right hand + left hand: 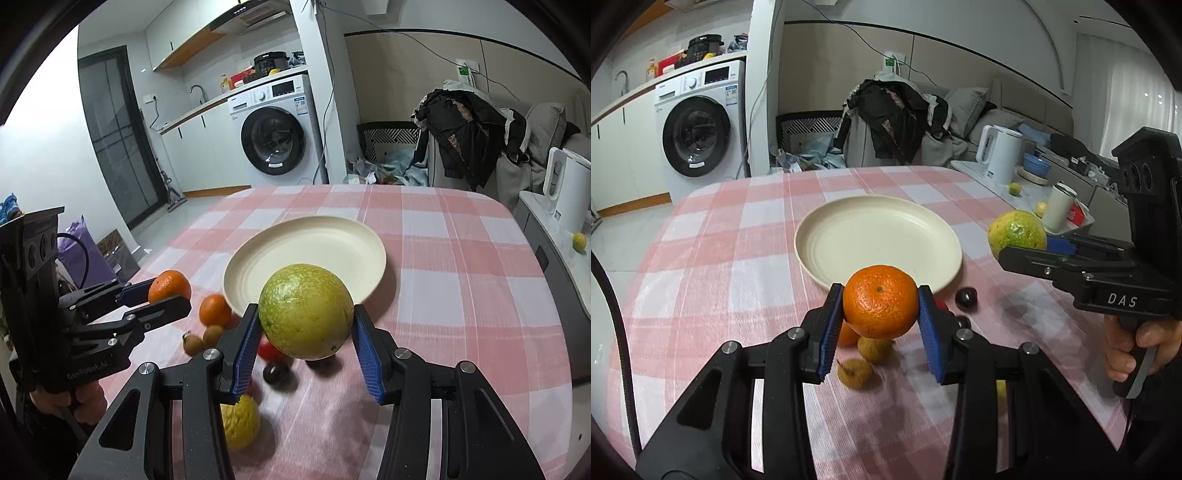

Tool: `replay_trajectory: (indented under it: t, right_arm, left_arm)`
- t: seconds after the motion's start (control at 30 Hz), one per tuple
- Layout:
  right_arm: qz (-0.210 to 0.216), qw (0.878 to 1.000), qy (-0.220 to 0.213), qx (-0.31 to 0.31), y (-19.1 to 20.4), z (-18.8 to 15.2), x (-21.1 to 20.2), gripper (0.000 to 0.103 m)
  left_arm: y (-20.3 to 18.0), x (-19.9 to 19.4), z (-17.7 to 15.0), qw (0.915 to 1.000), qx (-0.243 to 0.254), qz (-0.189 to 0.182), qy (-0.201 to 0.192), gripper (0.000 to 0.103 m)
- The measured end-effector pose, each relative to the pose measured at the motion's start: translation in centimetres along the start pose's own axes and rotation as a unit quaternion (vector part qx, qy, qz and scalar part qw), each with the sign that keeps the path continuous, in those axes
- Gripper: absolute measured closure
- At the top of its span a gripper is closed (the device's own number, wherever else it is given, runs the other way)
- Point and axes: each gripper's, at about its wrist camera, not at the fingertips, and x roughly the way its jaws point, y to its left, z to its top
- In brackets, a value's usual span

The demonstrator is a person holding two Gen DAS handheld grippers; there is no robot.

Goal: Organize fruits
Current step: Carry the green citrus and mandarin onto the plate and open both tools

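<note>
From the left wrist view, the left hand-held gripper (881, 301) clamps a round orange tangerine (881, 300) between its blue ribbed pads, lifted above a worktop covered in a pink and white checked cloth (731, 266). Just beyond the fruit sits a round cream plate (877, 236) with nothing on it. Below the held tangerine lie two small tan-skinned fruits (855, 373), a second orange partly hidden, and two dark cherries (966, 298). To the right, the right hand-held gripper (1019, 245), held by a hand (1134, 347), grips a large green-yellow citrus fruit (1017, 232). From the right wrist view, the right hand-held gripper (304, 336) holds that large green-yellow citrus fruit (306, 311) between its blue pads, in the air near the plate's (332, 243) front edge. At left, the left hand-held gripper (162, 291) pinches the tangerine (169, 285). On the cloth lie another orange (215, 309), small tan fruits, a red fruit, a dark cherry (276, 373) and a bumpy yellow lemon (240, 421).
</note>
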Motion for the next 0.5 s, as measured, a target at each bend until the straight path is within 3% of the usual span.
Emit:
replay_trajectory:
  t: [0.33,0.5]
  right_arm:
    - [0.005,1.0,0.002,0.014,-0.6,1.9,2.4,0.053]
    - [0.005,1.0,0.016,0.021,-1.1,2.2,4.3,0.053]
  left_arm:
    - [0.0,2.4,2.3,0.9996,0.0,0.013,-0.026,0.067]
    - [0.0,4.7,3.0,0.9996,0.004,0.018,-0.021,0.067]
